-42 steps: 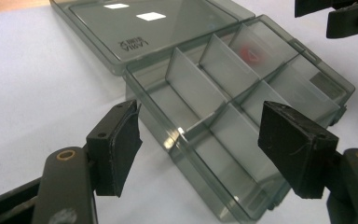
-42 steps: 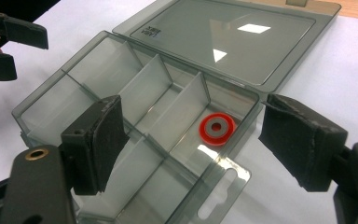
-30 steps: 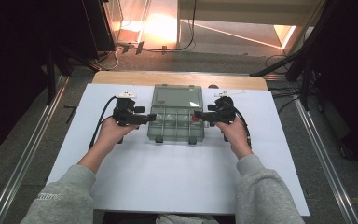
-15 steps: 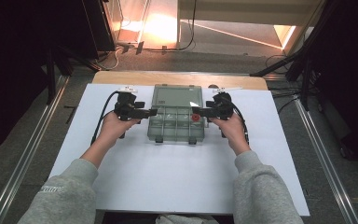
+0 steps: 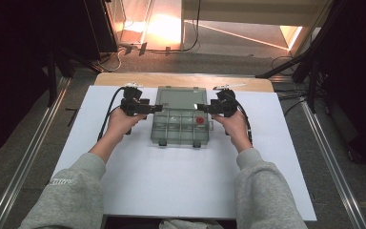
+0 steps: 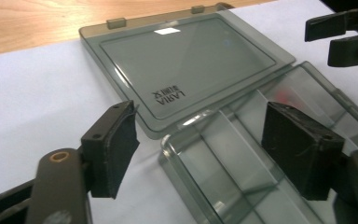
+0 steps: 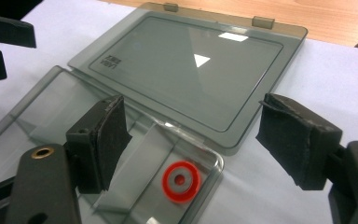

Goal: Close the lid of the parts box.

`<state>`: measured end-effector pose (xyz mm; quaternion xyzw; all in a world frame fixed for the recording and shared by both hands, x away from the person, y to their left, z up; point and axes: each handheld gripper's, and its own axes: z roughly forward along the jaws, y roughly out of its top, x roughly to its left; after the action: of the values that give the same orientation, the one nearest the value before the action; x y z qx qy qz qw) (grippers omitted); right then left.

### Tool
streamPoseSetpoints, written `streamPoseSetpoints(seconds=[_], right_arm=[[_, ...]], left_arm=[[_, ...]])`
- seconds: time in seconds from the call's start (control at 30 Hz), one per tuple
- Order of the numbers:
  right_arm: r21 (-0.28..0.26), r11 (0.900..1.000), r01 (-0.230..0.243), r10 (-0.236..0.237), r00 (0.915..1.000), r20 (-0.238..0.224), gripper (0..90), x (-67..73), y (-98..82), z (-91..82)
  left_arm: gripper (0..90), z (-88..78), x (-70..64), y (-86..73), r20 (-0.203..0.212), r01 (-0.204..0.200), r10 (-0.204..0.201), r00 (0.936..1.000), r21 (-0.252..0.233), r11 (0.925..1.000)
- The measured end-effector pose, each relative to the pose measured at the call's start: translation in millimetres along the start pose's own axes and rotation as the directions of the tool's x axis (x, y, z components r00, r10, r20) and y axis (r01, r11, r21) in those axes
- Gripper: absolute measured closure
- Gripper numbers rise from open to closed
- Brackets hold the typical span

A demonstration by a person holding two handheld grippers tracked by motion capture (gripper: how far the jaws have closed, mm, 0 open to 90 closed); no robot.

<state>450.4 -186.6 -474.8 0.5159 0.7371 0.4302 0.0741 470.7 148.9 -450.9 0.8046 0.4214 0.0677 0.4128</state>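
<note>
A clear smoky compartment box [image 5: 171, 131] lies in the middle of the white table sheet, its lid [image 5: 181, 98] folded flat to the back. A red ring [image 5: 200, 120] rests in a right-hand compartment. My left gripper [image 5: 156, 109] hovers at the box's left rim and my right gripper [image 5: 201, 109] at its right rim, tips pointing inward. In the left gripper view the left gripper [image 6: 205, 149] is open over the box's corner [image 6: 191, 140]. In the right gripper view the right gripper [image 7: 200, 140] is open above the red ring [image 7: 182, 181]; its jaws have just been closing slightly, pressing on nothing.
The white sheet [image 5: 171, 186] spreads wide in front of the box, and a strip of bare wood [image 5: 124, 78] runs along its far edge. Metal rails [image 5: 28, 157] flank the table on the floor. Cables lie on the floor behind, near a bright lit patch.
Both hands have slid a little toward the back of the table along the box's sides, bringing the jaw tips near the hinge end. The box and ring have not moved.
</note>
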Motion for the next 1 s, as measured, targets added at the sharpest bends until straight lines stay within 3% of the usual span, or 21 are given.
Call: streamPoseSetpoints(seconds=[0.07,0.23,0.43,0.5,0.7,1.0], right_arm=[[0.010,1.000,-0.008,0.008,0.9999,0.011,24.4,-1.3,1.4,4.6],[0.027,0.999,-0.027,0.027,0.9995,0.016,24.5,-3.3,3.3,14.3],[0.029,0.999,-0.045,0.045,0.9989,0.015,24.5,-5.1,6.5,22.2],[0.025,0.998,-0.058,0.058,0.9982,0.014,24.5,-7.0,7.4,24.7],[0.021,0.996,-0.086,0.086,0.9960,0.026,24.5,-9.4,7.9,31.1],[0.025,0.994,-0.104,0.103,0.9941,0.036,25.9,-13.4,5.2,36.3]], left_arm=[[26.2,2.1,1.7,2.9,-0.028,-0.019,0.019,0.9994,0.011,0.9998],[26.3,7.0,5.2,9.5,-0.030,0.026,-0.026,0.9992,-0.015,0.9995],[26.3,20.5,6.8,12.2,-0.041,0.043,-0.044,0.9982,-0.005,0.9990],[26.3,24.9,6.2,11.3,-0.064,0.029,-0.030,0.9975,-0.009,0.9995],[26.4,33.8,10.8,9.0,-0.075,0.092,-0.094,0.9927,-0.027,0.9954],[26.4,43.8,9.0,6.2,-0.091,0.121,-0.123,0.9881,-0.029,0.9922]])
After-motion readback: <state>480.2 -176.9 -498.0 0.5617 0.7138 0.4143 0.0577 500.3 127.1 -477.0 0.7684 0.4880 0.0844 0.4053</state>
